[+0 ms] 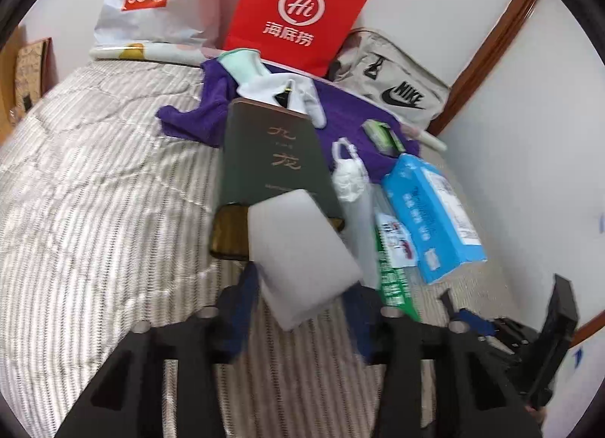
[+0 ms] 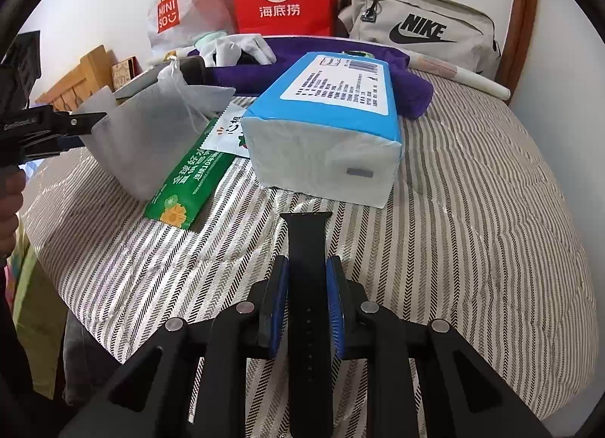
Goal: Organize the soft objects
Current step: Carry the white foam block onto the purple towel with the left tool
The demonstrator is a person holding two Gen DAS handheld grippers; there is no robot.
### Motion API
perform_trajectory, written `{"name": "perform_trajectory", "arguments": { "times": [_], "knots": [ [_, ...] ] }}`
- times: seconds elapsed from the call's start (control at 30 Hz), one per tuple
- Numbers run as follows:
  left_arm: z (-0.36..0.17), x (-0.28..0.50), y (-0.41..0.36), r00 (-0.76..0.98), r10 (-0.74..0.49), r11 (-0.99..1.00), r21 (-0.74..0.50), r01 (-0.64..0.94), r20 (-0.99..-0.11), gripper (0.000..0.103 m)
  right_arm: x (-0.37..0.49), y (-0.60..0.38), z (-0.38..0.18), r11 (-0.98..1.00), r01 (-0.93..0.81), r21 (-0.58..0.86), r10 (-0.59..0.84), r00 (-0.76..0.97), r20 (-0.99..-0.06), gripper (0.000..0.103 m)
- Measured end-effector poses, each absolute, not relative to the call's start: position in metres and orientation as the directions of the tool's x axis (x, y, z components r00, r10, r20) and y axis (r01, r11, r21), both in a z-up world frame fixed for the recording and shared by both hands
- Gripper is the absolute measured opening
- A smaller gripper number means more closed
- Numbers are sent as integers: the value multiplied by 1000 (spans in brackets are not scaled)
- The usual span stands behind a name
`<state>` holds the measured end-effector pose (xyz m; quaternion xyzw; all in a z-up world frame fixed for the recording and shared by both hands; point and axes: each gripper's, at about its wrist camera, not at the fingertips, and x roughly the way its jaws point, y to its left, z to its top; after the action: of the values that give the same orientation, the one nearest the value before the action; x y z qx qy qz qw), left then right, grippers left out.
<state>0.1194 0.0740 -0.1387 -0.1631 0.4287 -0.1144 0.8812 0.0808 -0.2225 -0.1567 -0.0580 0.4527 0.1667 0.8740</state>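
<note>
Left wrist view: the left tool [image 1: 302, 298] grips a white foam block [image 1: 302, 256] between its blue pads, lifted over the striped bed [image 1: 94, 192].
Right wrist view: the right tool [image 2: 307, 286] is clamped on a black watch strap [image 2: 308, 249], whose free end reaches toward the blue tissue pack [image 2: 321, 128].
Foam risk: the block sits askew in the tool; being squashy, it may twist or pop out if the squeeze loosens.
Collision risk: a dark green box [image 1: 272, 158] lies just beyond the foam, a white mask [image 1: 348, 173] beside it; pushing forward could nudge them.
Strap risk: only a short stretch is pinched; its floppy length could swing and catch the tissue pack or the green snack packet [image 2: 189, 184].
Crowding: purple cloth [image 1: 340, 112], white gloves [image 2: 234, 46] and bags fill the far edge, so a dropped piece may vanish among them.
Tool clash: both tools work near each other and could knock together.
</note>
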Motion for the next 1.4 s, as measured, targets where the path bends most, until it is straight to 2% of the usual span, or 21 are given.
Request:
{"name": "perform_trajectory", "arguments": {
  "times": [0.53,1.13,1.4],
  "knots": [
    [-107,94,93,676,-351,907,-415,73,-648,36,72,-232,-139,938,-338,77,264,553,-790,20],
    [-64,106,94,707,-376,899,-420,122,-599,36,86,-230,-71,914,-389,113,349,614,-708,20],
    [-47,130,103,713,-394,889,-438,134,-580,36,119,-224,-48,911,-408,68,339,642,-687,20]
  ]
}}
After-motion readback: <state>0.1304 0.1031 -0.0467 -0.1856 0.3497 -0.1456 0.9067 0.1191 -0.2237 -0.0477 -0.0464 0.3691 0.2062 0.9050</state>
